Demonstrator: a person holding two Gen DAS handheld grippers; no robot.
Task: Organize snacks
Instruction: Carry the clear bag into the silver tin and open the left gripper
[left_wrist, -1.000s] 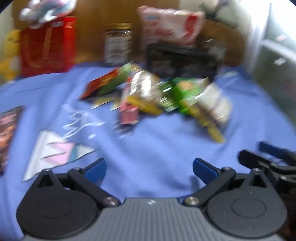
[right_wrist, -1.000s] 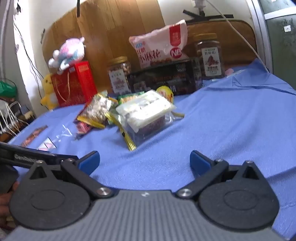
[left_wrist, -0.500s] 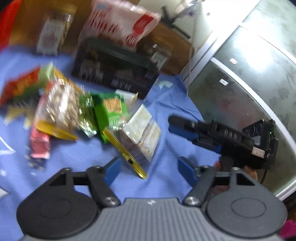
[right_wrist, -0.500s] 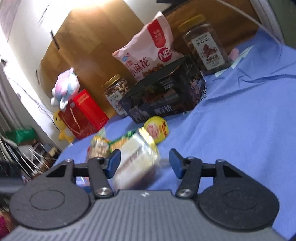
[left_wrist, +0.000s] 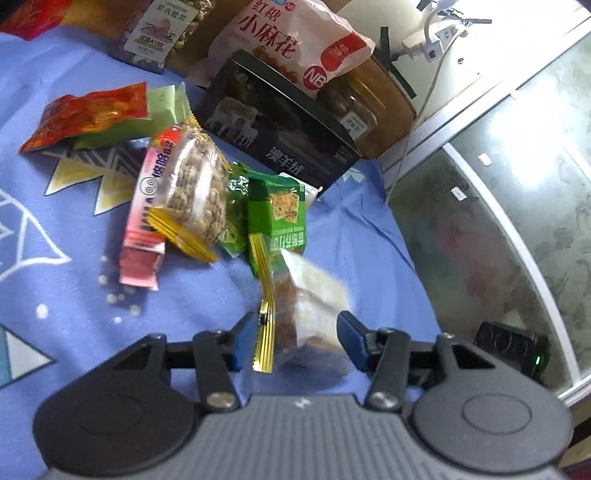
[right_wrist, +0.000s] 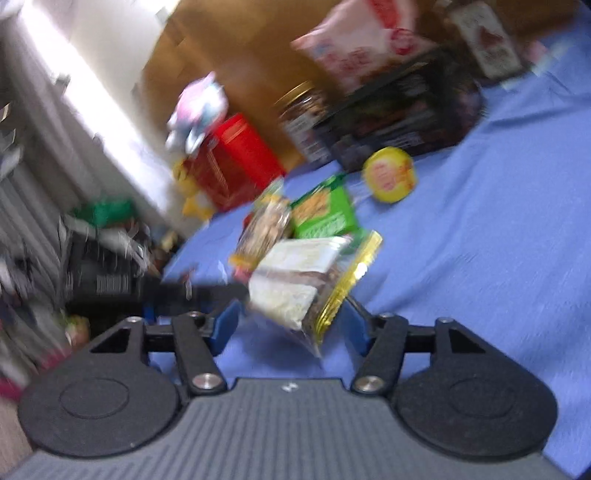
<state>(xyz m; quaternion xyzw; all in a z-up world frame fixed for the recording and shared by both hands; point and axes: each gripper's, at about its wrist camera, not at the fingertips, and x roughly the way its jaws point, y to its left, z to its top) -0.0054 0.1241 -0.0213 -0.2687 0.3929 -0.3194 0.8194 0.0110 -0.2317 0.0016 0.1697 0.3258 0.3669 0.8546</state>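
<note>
A clear cake packet with a gold-striped edge lies between the blue pads of my left gripper, whose jaws stand a packet's width apart around it. In the right wrist view the same packet sits tilted between the pads of my right gripper, which close in on it from both sides. Whether either grips it is unclear. Behind lie a green cracker pack, a clear nut packet, a pink packet and a red packet.
A black box with a pink snack bag on it and jars stand at the back of the blue cloth. A yellow round snack and a red box show in the right wrist view. A glass door is to the right.
Both grippers have moved in on the cake packet and narrowed from wide open. The packet now sits between both pairs of pads and looks tilted up.
</note>
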